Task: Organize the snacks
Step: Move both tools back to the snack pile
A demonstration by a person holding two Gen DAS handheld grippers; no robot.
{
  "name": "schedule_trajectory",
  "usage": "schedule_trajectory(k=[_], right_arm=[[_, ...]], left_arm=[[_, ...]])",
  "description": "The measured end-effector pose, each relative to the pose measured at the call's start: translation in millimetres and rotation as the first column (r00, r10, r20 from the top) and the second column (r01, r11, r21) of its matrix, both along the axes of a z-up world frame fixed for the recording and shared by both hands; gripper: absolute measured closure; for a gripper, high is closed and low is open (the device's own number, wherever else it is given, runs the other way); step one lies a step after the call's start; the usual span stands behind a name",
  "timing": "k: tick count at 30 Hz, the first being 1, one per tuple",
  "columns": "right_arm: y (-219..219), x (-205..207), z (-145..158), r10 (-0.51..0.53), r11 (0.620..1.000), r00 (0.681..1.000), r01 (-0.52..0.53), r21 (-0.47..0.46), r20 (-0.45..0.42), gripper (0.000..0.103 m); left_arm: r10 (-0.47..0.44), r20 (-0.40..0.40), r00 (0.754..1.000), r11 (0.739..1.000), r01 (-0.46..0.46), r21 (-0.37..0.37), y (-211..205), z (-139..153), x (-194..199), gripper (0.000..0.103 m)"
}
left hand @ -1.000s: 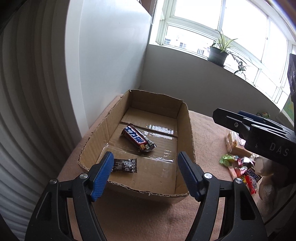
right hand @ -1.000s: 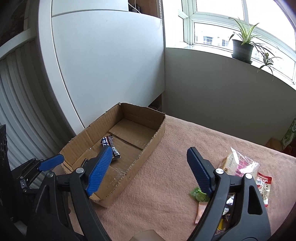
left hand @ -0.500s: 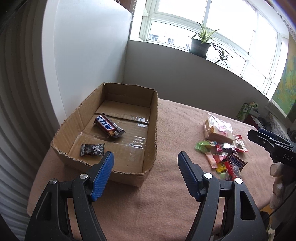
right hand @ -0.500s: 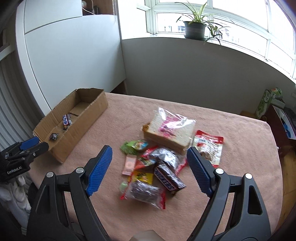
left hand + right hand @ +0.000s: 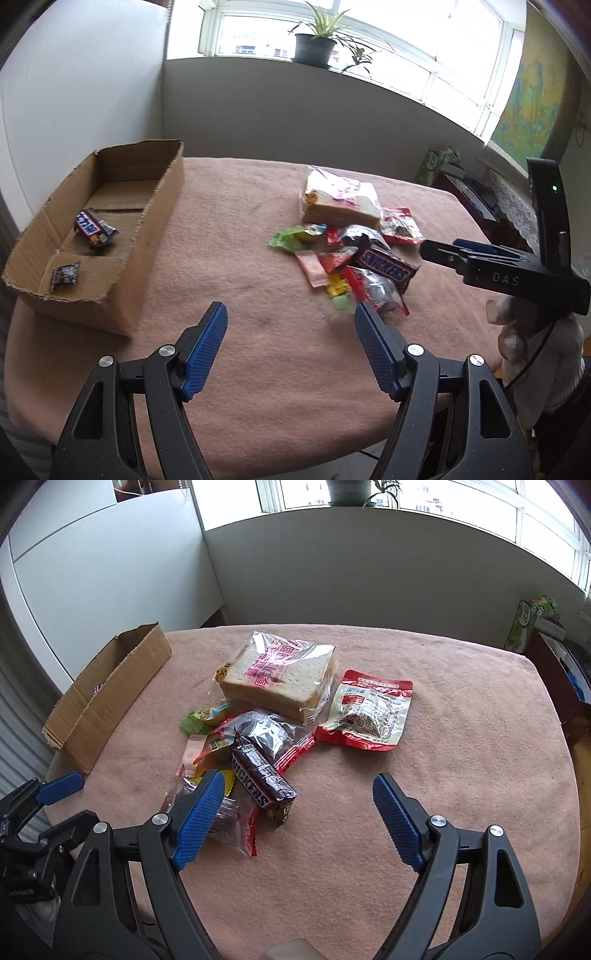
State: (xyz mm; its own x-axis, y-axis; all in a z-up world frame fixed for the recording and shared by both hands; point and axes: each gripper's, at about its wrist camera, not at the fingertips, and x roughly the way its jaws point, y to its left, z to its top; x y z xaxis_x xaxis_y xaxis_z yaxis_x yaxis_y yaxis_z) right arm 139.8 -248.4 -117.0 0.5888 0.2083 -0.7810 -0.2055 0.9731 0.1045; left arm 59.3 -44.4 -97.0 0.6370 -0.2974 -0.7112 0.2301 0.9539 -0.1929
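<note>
A cardboard box (image 5: 155, 229) stands at the table's left and holds a Snickers bar (image 5: 94, 232) and a small dark candy (image 5: 65, 276). It also shows in the right wrist view (image 5: 122, 686). A pile of snacks lies mid-table: a Snickers bar (image 5: 386, 266) (image 5: 262, 777), bagged bread (image 5: 341, 201) (image 5: 280, 675), a red pouch (image 5: 367, 710), a green packet (image 5: 291, 238). My left gripper (image 5: 291, 314) is open and empty over the cloth, left of the pile. My right gripper (image 5: 299, 788) is open and empty just in front of the pile.
The table wears a pink cloth (image 5: 236, 206). A white cabinet (image 5: 92, 576) stands behind the box. A potted plant (image 5: 312, 46) sits on the windowsill. A green carton (image 5: 526, 624) and dark furniture stand past the table's right edge.
Both grippers swung right, away from the box and toward the snack pile. The right gripper has come close to the pile. Both stayed open.
</note>
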Motion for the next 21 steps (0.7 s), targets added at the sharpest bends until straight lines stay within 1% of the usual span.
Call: schedule_trajectory(k=[1, 3, 4, 7, 11, 12, 13, 15, 18, 21], right_arm=[[1, 1, -1, 0.013, 1.000, 1.000, -0.013, 0.002, -0.003, 0.021], [2, 4, -4, 0.035, 0.999, 0.999, -0.035, 0.008, -0.018, 0.032], [2, 6, -5, 0.039, 0.999, 0.999, -0.039, 0.007, -0.022, 0.034], [2, 11, -9, 0.055, 0.998, 0.998, -0.055, 0.012, -0.032, 0.036], [3, 20, -16, 0.102, 0.994, 0.992, -0.099, 0.043, -0.073, 0.044], [4, 22, -18, 0.112, 0.993, 0.990, -0.109, 0.044, -0.083, 0.049], [5, 24, -20, 0.126, 0.991, 0.987, -0.121, 0.052, -0.095, 0.052], [6, 27, -24, 0.155, 0.986, 0.981, -0.146, 0.083, -0.115, 0.059], [10, 33, -29, 0.172, 0.983, 0.977, -0.161, 0.092, -0.130, 0.061], [14, 38, -34, 0.181, 0.981, 0.973, -0.168, 0.099, -0.145, 0.062]], left_arm=[[-0.020, -0.005, 1.000, 1.000, 0.020, -0.003, -7, -1, -1, 0.031], [-0.056, -0.014, 0.998, 0.998, 0.056, -0.011, -21, -4, -3, 0.031], [-0.071, -0.020, 0.997, 0.997, 0.070, -0.018, -25, -5, -3, 0.031], [-0.105, -0.039, 0.994, 0.994, 0.103, -0.040, -37, -9, -2, 0.032], [-0.141, -0.066, 0.988, 0.989, 0.137, -0.055, -52, -17, 2, 0.045], [-0.148, -0.077, 0.986, 0.988, 0.143, -0.065, -55, -19, 3, 0.047], [-0.155, -0.088, 0.984, 0.986, 0.149, -0.073, -57, -21, 5, 0.050], [-0.162, -0.096, 0.982, 0.985, 0.155, -0.080, -62, -23, 7, 0.051], [-0.171, -0.109, 0.979, 0.983, 0.162, -0.091, -67, -27, 12, 0.052], [-0.170, -0.122, 0.978, 0.983, 0.160, -0.091, -68, -30, 19, 0.054]])
